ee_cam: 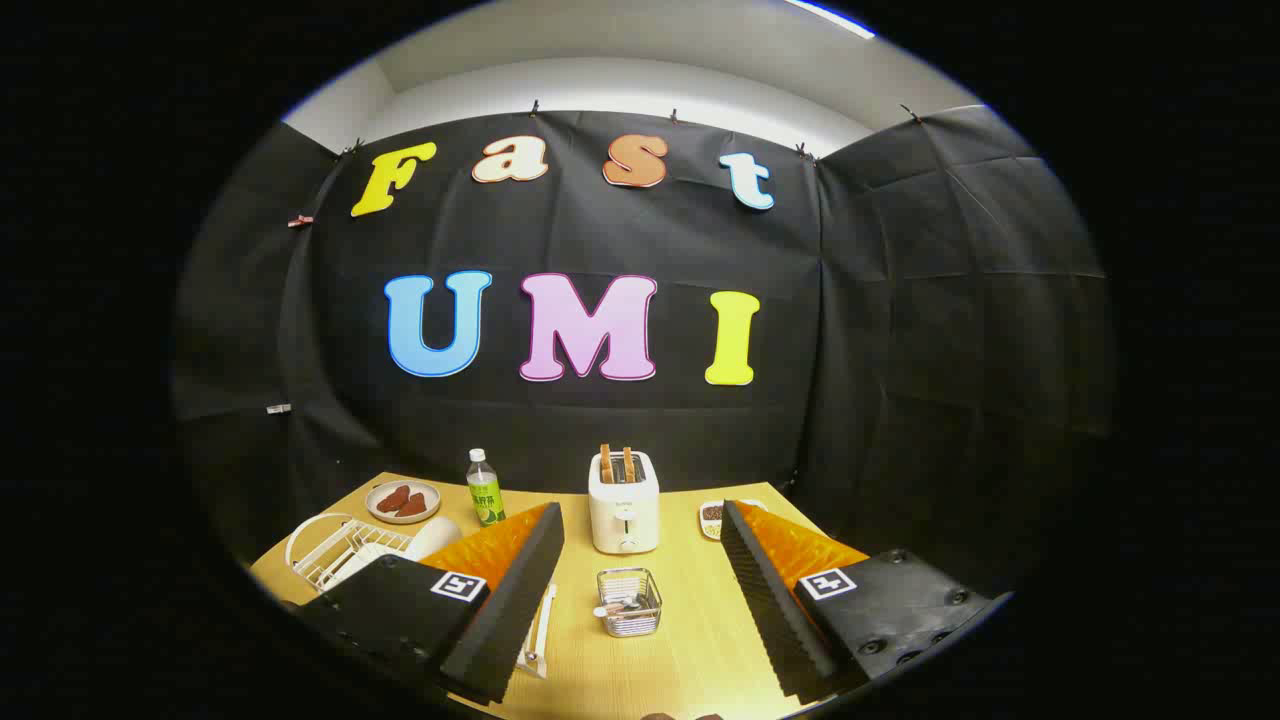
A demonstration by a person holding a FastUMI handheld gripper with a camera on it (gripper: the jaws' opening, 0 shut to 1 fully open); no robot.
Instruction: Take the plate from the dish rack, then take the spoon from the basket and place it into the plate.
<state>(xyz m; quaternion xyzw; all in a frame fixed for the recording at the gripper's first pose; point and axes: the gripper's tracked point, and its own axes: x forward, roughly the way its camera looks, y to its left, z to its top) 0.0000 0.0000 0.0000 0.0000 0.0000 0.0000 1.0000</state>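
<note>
Plate point(432, 536) in rack point(330, 552) at 10 o'clock; one basket point(629, 601) with spoon point(617, 606) between gripper point(640, 590) fingers, spread apart.

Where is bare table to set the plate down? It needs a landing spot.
Bare wood lies around the wire basket between the open gripper fingers, and between basket and toaster. It is crowded by the dish rack, bottle and snack plate.

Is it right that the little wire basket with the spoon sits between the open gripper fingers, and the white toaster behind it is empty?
Not quite. In the gripper view the white toaster has two brown toast slices sticking up. The small wire basket does sit between the open gripper fingers.
</note>
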